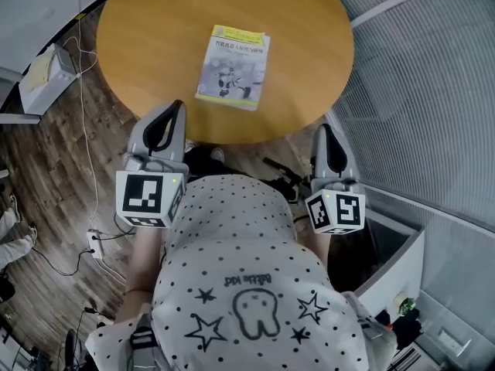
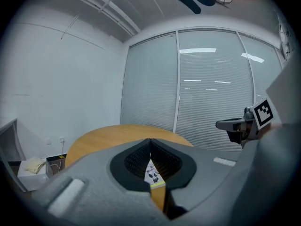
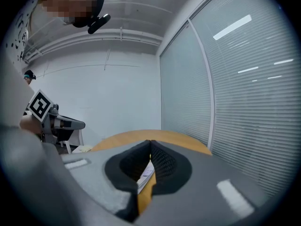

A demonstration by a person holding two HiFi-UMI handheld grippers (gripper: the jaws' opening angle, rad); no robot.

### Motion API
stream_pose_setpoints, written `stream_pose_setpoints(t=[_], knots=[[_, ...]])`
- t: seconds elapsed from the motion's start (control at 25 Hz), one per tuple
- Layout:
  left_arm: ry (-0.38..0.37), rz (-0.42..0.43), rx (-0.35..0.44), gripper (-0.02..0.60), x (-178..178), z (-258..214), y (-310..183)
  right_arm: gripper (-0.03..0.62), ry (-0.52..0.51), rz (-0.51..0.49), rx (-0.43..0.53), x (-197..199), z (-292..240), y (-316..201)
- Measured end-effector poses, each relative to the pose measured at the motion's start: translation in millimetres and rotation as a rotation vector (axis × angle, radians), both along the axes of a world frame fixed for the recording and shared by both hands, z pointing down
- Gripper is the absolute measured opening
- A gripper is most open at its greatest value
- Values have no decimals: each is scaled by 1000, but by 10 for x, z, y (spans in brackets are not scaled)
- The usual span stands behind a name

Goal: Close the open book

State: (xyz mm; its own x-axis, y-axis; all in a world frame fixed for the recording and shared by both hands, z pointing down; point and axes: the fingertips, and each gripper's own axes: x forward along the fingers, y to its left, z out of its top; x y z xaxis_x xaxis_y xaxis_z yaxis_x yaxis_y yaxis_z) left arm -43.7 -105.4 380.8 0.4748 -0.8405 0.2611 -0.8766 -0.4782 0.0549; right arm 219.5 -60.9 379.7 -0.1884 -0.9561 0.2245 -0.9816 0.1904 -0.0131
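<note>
A book (image 1: 233, 66) with a yellow-edged illustrated cover lies flat and closed, cover up, on the round wooden table (image 1: 147, 29). My left gripper (image 1: 179, 107) hovers at the table's near edge, left of the book, with its jaws shut and nothing between them. My right gripper (image 1: 324, 129) hangs just off the table's near right edge, also shut and holding nothing. In the left gripper view, the book (image 2: 153, 173) shows through the gap below the closed tips of the left gripper (image 2: 150, 140). The right gripper view shows the book (image 3: 146, 172) the same way, below the right gripper (image 3: 150, 142).
A person's dotted shirt (image 1: 247, 284) fills the near foreground. A white box (image 1: 42, 76) and cables lie on the wooden floor at the left, with a power strip (image 1: 93, 242) lower down. Glass walls with blinds (image 1: 433, 91) run along the right.
</note>
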Motion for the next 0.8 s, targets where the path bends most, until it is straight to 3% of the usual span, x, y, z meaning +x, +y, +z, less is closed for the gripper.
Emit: stream_pose_setpoints(t=[0.32, 0.8], knots=[[-23, 118, 21, 11, 280, -35, 34, 3, 4, -13, 6, -70, 6, 56], [13, 167, -3, 11, 395, 9, 146, 4, 7, 10, 9, -22, 13, 179]])
